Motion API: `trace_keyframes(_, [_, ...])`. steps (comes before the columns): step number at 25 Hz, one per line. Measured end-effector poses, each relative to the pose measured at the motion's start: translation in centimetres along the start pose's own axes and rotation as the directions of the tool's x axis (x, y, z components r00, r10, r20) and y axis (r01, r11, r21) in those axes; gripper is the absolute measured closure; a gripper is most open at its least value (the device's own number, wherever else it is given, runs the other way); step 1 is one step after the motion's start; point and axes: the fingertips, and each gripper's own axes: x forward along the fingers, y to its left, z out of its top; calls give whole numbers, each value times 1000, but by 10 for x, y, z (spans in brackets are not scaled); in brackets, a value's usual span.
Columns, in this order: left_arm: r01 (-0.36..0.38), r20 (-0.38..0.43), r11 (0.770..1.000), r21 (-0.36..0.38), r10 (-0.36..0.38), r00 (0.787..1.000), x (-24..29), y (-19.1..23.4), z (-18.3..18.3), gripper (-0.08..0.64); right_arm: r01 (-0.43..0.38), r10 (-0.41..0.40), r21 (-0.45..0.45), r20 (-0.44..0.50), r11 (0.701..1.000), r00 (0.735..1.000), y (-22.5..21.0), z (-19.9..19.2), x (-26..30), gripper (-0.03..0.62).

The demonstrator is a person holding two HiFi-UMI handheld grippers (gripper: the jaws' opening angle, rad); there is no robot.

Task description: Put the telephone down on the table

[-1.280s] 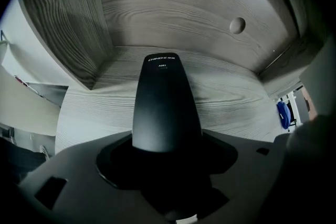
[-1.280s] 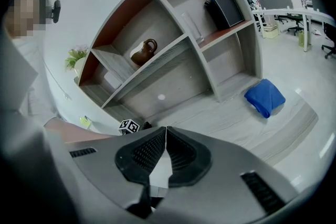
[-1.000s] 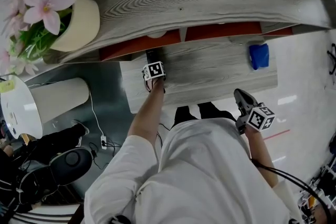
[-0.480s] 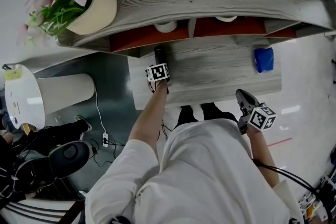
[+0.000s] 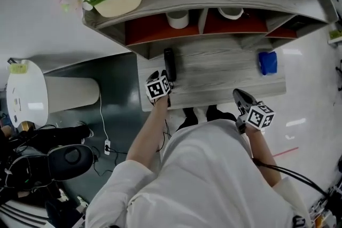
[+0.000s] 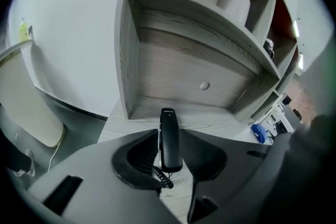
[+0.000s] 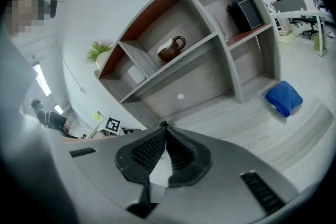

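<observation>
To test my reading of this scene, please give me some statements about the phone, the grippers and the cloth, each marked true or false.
1. The phone lies on the table. True.
2. The left gripper grips the phone. False: its jaws have just been closing, yet they stand apart; the phone lies free, with no pad on it.
3. The right gripper is shut and empty. True.
4. The blue cloth lies in a shelf compartment. False: it lies on the table.
</observation>
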Motion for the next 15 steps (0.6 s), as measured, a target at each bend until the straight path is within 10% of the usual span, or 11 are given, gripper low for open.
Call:
trace_keyframes(5, [45, 81, 998, -43, -42, 996, -51, 5, 2, 549, 35, -35, 7, 47, 999, 998, 4, -16, -15, 574])
trace_keyframes(15, [269, 163, 956, -121, -248, 955, -141, -31, -38, 551, 39, -32, -139, 50, 990, 998, 9, -26, -52, 574])
